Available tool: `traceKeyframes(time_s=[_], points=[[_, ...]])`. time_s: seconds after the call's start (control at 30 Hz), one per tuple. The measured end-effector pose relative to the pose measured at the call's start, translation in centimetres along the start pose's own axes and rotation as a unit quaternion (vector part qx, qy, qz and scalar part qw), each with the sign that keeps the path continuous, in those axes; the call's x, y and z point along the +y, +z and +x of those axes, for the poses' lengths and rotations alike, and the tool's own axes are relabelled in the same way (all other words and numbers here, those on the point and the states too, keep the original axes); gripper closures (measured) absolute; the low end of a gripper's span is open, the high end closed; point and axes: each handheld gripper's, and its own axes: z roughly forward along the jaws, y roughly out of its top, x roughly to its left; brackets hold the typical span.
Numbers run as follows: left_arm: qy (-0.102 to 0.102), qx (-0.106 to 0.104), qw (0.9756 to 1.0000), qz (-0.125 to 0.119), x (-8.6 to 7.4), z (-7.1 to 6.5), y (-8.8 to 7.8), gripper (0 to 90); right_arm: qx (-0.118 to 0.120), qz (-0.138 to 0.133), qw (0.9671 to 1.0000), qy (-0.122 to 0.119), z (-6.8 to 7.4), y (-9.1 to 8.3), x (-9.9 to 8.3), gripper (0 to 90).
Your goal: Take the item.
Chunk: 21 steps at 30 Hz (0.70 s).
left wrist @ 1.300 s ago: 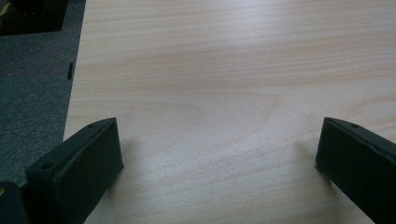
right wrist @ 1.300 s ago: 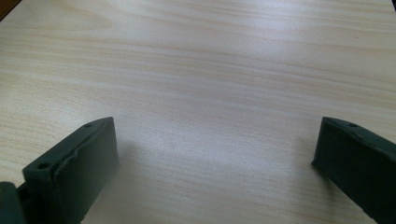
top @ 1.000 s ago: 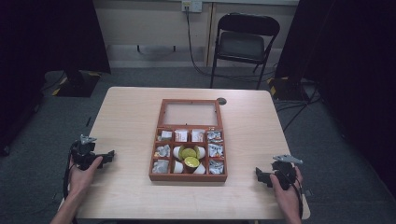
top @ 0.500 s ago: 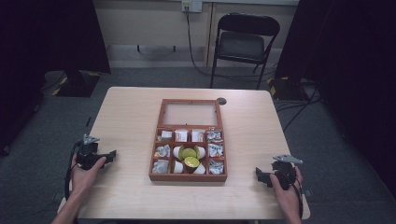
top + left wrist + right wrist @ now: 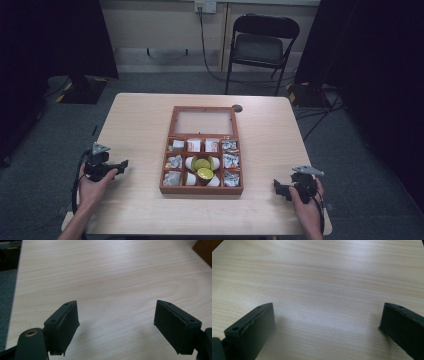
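Note:
A wooden compartment box [image 5: 201, 190] lies open at the table's middle, its glass-paned lid [image 5: 204, 121] flat behind it. Its cells hold small packets, white cups and yellow-green pieces. My left gripper [image 5: 121, 165] rests near the table's left front, well left of the box. Its jaws have just been closing, but they still stand apart over bare wood with nothing between them [image 5: 116, 307]. My right gripper [image 5: 276, 186] sits near the front right corner, open and empty [image 5: 328, 308]. A corner of the box [image 5: 205, 250] shows at the top right of the left gripper view.
The light wooden table [image 5: 140, 125] is ringed by dark grey floor. A small dark round inlay [image 5: 237, 108] sits just behind the lid. A black folding chair [image 5: 262, 45] stands beyond the far edge. Black curtains hang at both sides.
Both hands stay about where they were. The left gripper's jaws look slightly narrower than a second ago.

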Motion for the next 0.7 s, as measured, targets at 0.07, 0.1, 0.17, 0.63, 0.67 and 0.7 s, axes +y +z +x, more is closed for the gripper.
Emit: traceKeyframes(time_s=[0.07, 0.1, 0.17, 0.63, 0.67, 0.7], points=[[-0.002, -0.014, 0.9999, -0.004, 0.2, -0.4, -0.2, 19.8, 0.0, 0.0, 1.0, 0.0, 0.0, 0.0, 0.0, 0.0], [-0.003, -0.02, 0.9998, -0.006, 0.3, -0.6, -0.3, 20.3, 0.0, 0.0, 1.0, 0.0, 0.0, 0.0, 0.0, 0.0], [0.0, -0.026, 0.9995, -0.018, 0.5, -1.2, -0.7, 21.0, 0.0, 0.0, 1.0, 0.0, 0.0, 0.0, 0.0, 0.0], [0.035, -0.06, 0.9969, -0.038, 1.4, -3.4, -1.5, 22.1, 0.0, 0.0, 1.0, 0.0, 0.0, 0.0, 0.0, 0.0], [0.04, -0.065, 0.9963, -0.038, 1.6, -3.7, -1.5, 22.1, 0.0, 0.0, 1.0, 0.0, 0.0, 0.0, 0.0, 0.0], [0.042, -0.067, 0.9961, -0.038, 1.8, -3.8, -1.6, 22.1, 0.0, 0.0, 1.0, 0.0, 0.0, 0.0, 0.0, 0.0]])
